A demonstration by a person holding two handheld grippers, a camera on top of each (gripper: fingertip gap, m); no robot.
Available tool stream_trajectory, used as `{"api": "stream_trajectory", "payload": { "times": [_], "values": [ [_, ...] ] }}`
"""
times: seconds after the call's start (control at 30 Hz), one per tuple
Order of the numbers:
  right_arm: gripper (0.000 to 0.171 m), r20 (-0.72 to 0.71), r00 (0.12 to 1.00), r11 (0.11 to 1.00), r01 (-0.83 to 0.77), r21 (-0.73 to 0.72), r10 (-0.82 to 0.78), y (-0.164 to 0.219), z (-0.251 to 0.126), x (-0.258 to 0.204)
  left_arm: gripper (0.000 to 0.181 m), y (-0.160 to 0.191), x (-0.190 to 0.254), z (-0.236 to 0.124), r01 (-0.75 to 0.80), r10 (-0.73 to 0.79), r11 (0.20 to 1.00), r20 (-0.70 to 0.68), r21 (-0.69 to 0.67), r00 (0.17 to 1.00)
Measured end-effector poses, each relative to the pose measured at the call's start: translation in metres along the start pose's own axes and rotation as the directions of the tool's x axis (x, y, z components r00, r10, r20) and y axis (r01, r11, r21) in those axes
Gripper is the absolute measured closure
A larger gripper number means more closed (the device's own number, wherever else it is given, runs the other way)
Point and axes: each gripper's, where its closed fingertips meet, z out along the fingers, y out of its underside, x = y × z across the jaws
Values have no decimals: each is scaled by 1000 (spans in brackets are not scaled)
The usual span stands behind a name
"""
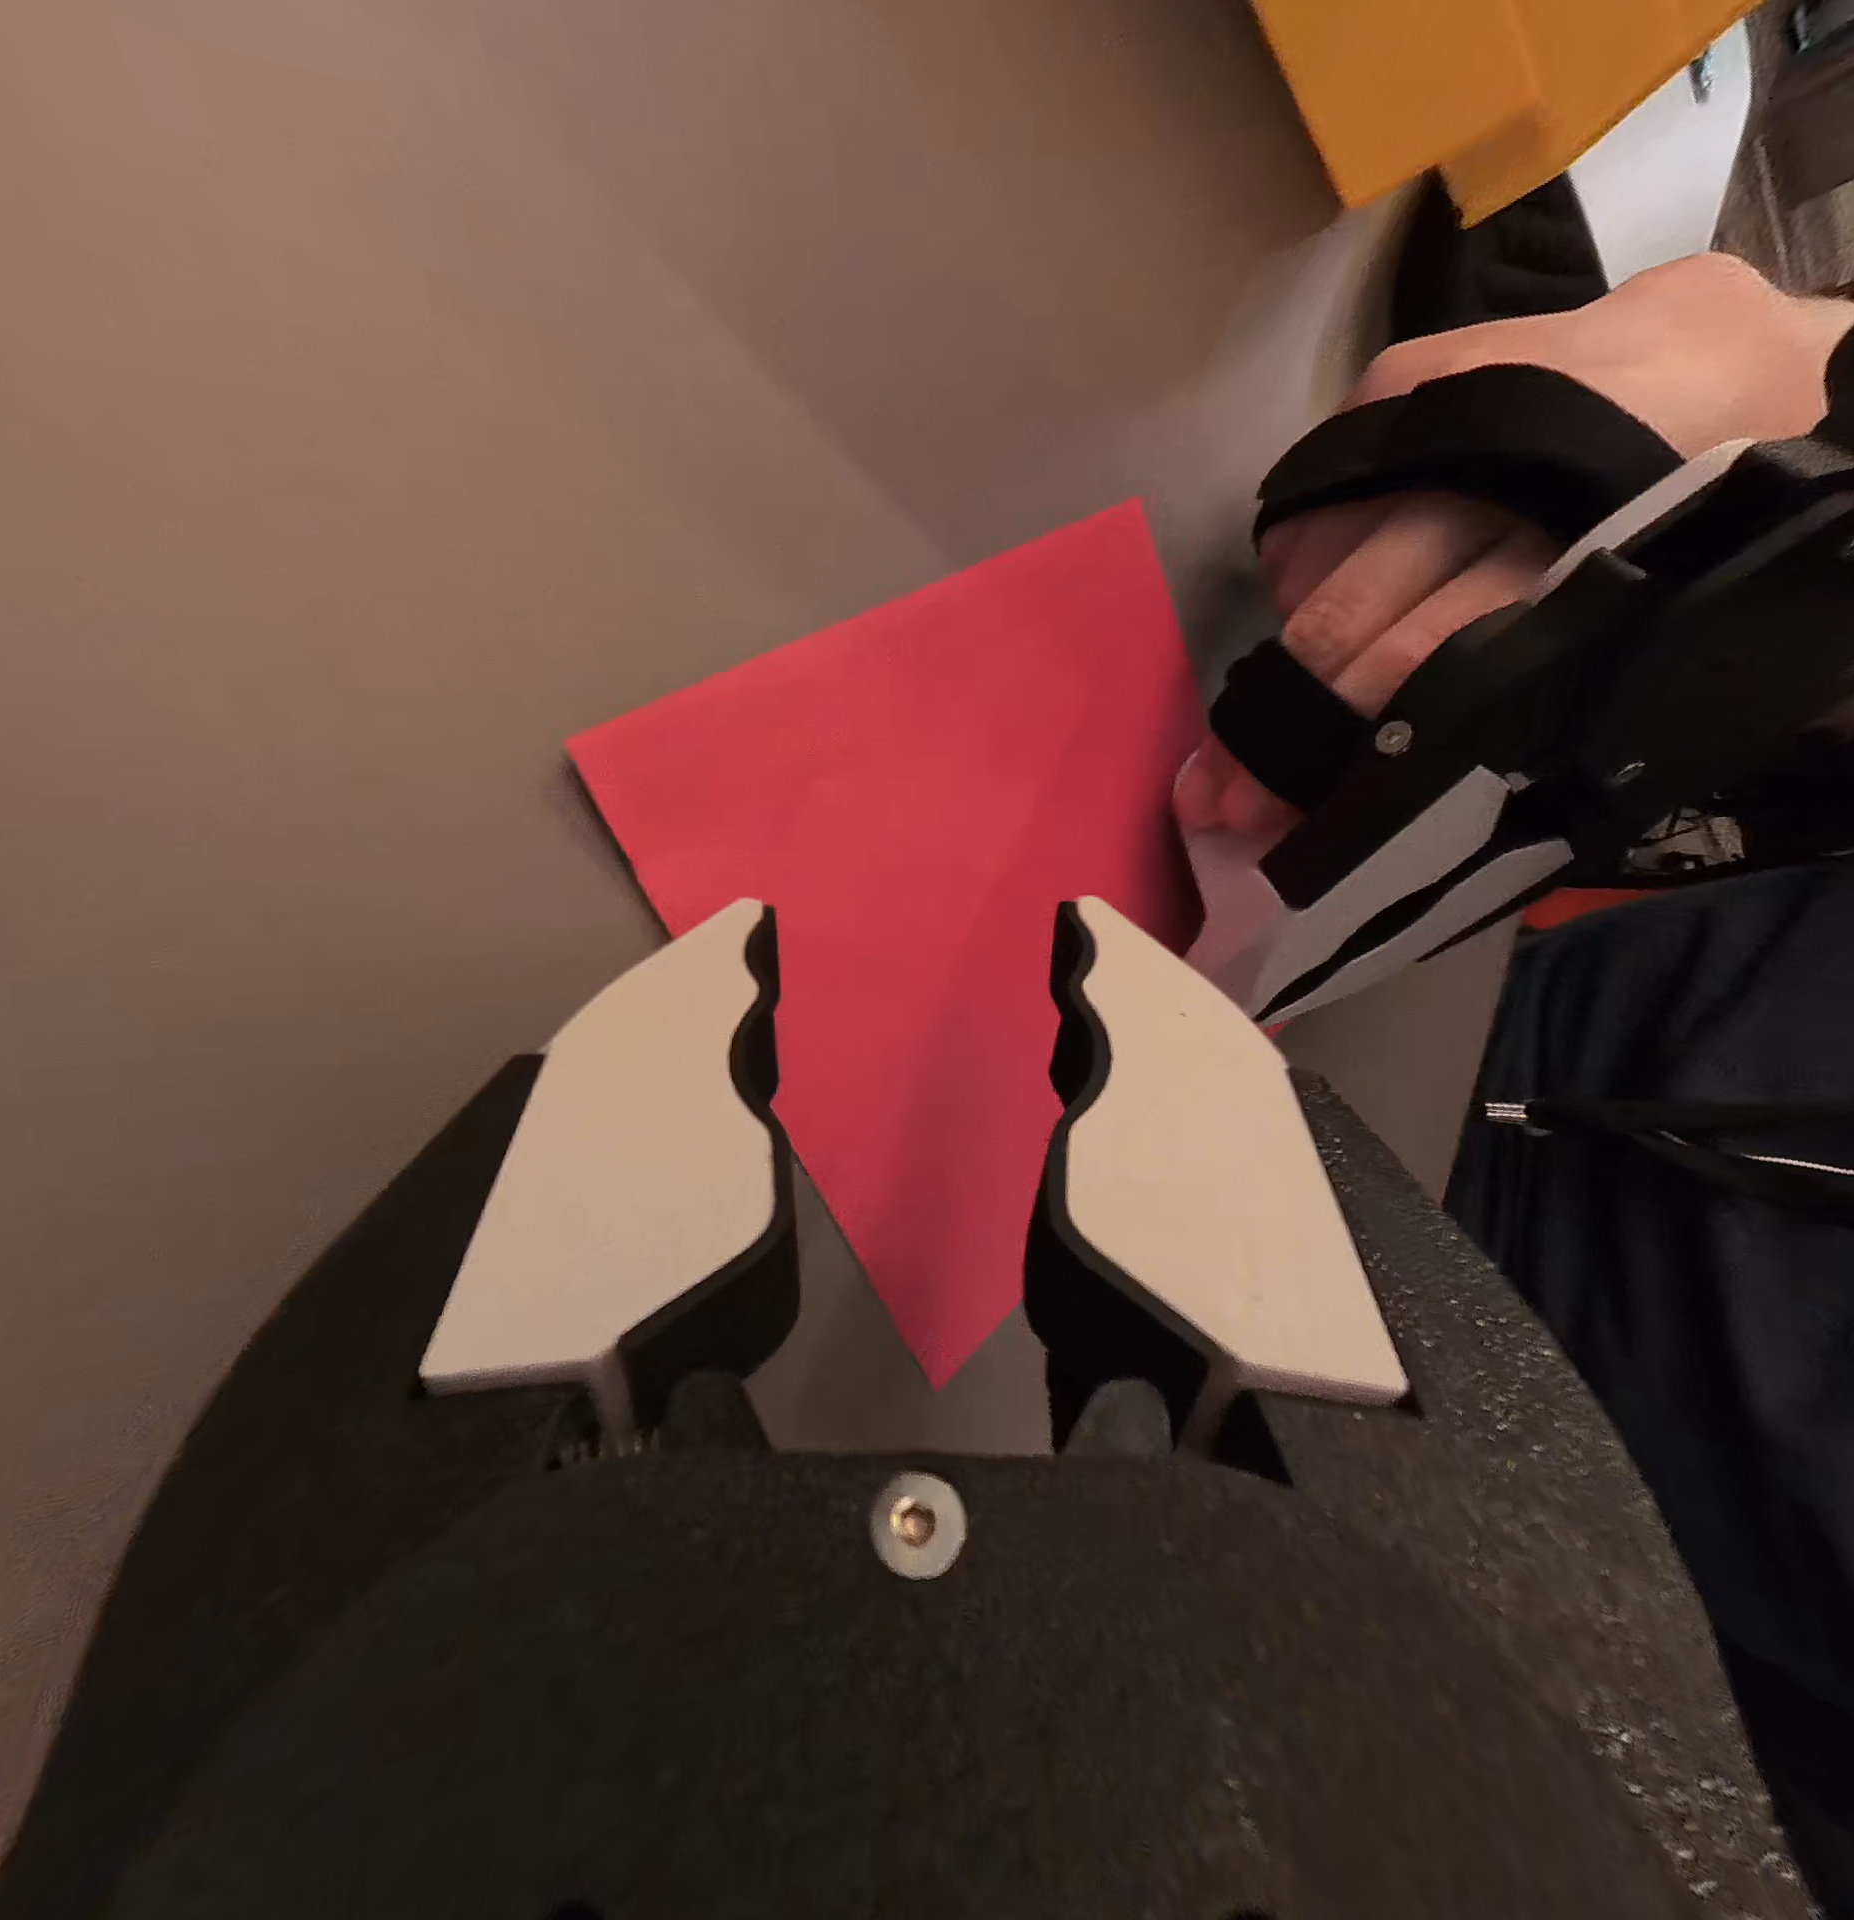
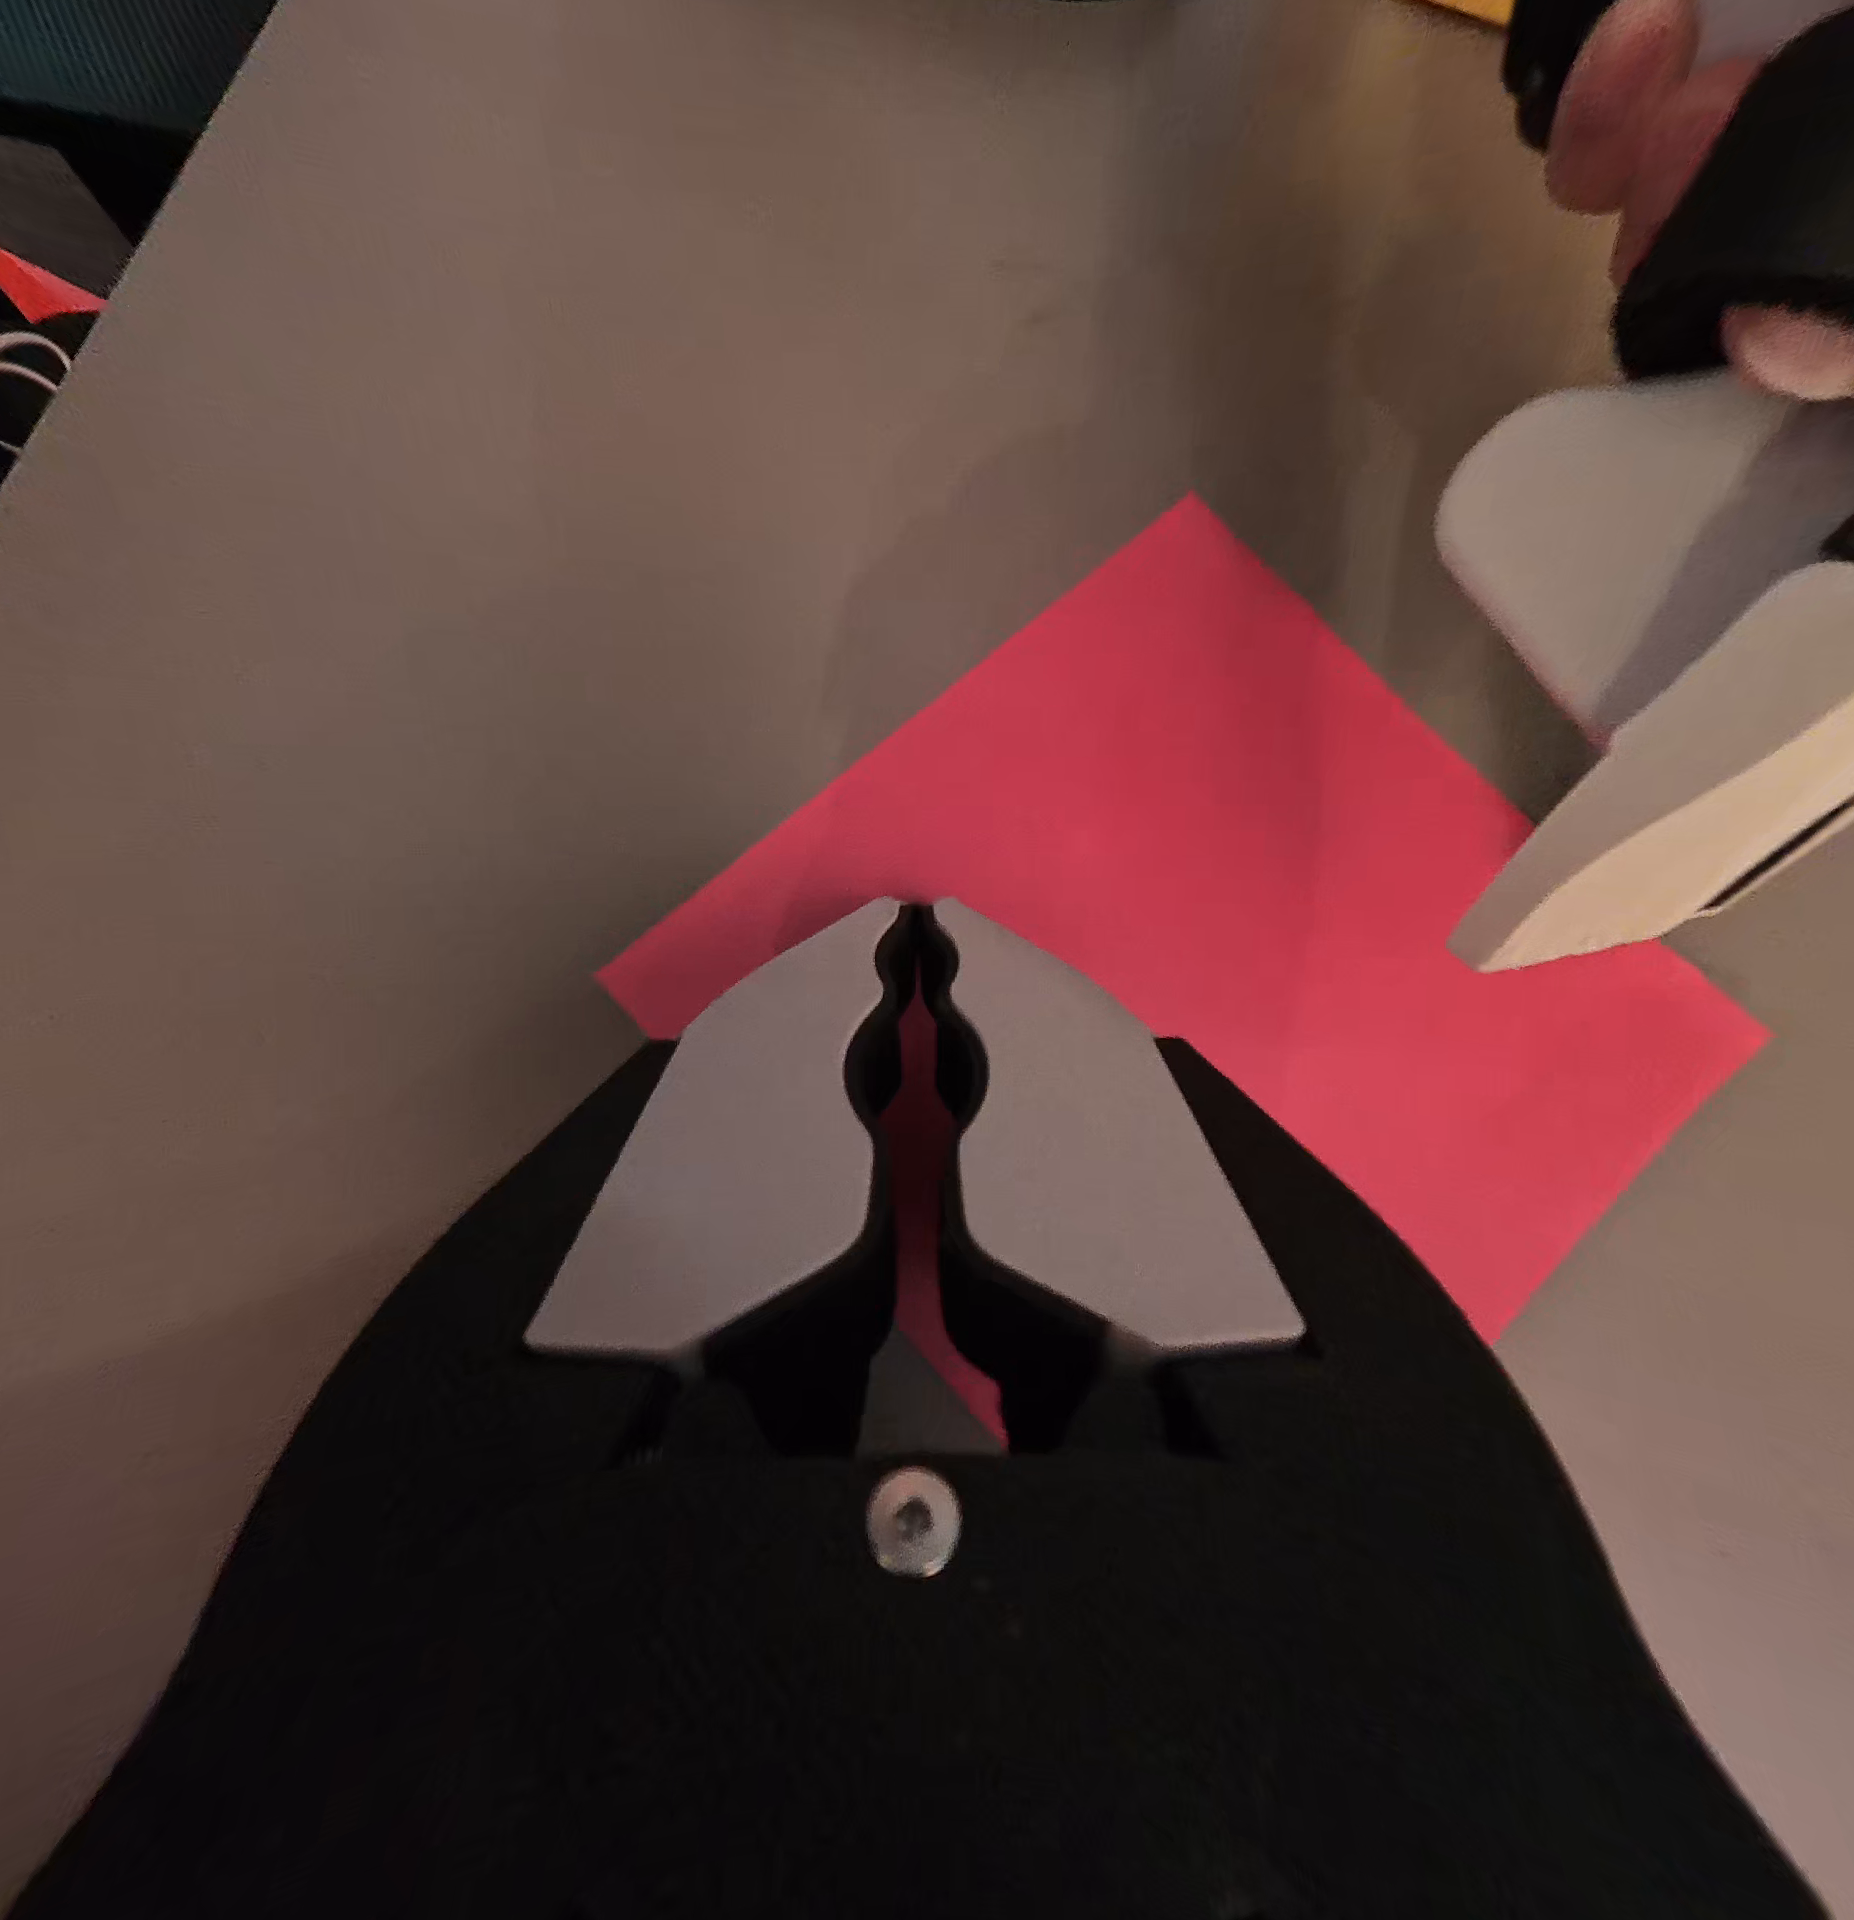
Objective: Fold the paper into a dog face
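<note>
A red square of paper lies on the grey table, turned like a diamond. My left gripper is open and hovers just above the paper's near corner, empty. Its pale fingers also show in the right wrist view, over the paper's right side. My right gripper is shut on the paper, pinching one corner; a red strip shows edge-on between its fingers. In the left wrist view the right gripper holds that corner slightly raised, with the pale underside showing.
An orange box stands at the table's far side. A person's hand and dark trousers are on the right. Past the table's left edge lie a red scrap and a white cord.
</note>
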Motion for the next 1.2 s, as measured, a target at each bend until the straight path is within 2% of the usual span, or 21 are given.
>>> {"api": "stream_trajectory", "payload": {
  "times": [0.13,0.23,0.3,0.4,0.47,0.63,0.67,0.73,0.83,1.0,1.2],
  "values": [
    [168,5,1000,1000,-5,3,5,0,0,0,137,3,-13,-1,-71,69,997,120,5,990],
    [168,9,1000,1000,-6,5,6,0,-1,0,130,-6,-30,-11,-144,132,989,241,31,962],
    [168,12,1000,1000,-2,6,2,0,-1,0,123,-13,-32,-11,-197,182,980,260,32,948],
    [168,13,1000,1000,14,9,-14,0,-2,-1,119,-15,-29,0,-223,222,975,215,-18,951],
    [168,13,1000,1000,17,9,-17,0,-2,-1,126,-19,-24,5,-198,198,980,167,-21,966],
    [169,29,1000,1000,-8,17,7,1,-3,0,124,-20,-14,9,-156,158,987,75,-33,985],
    [169,30,1000,1000,-8,18,7,1,-3,0,131,-18,-7,10,-144,145,989,24,-34,989],
    [168,30,1000,1000,-5,16,5,1,-3,0,134,-14,5,13,-129,128,991,-52,-20,990],
    [168,31,1000,1000,-6,16,5,1,-3,0,133,-8,15,15,-132,132,991,-93,-1,987],
    [168,34,999,1000,-20,21,19,1,-3,1,137,-7,39,4,-93,111,991,-210,93,971],
    [167,37,999,999,-28,22,27,1,-3,1,137,11,53,-13,-76,109,985,-215,156,970]
  ]
}}
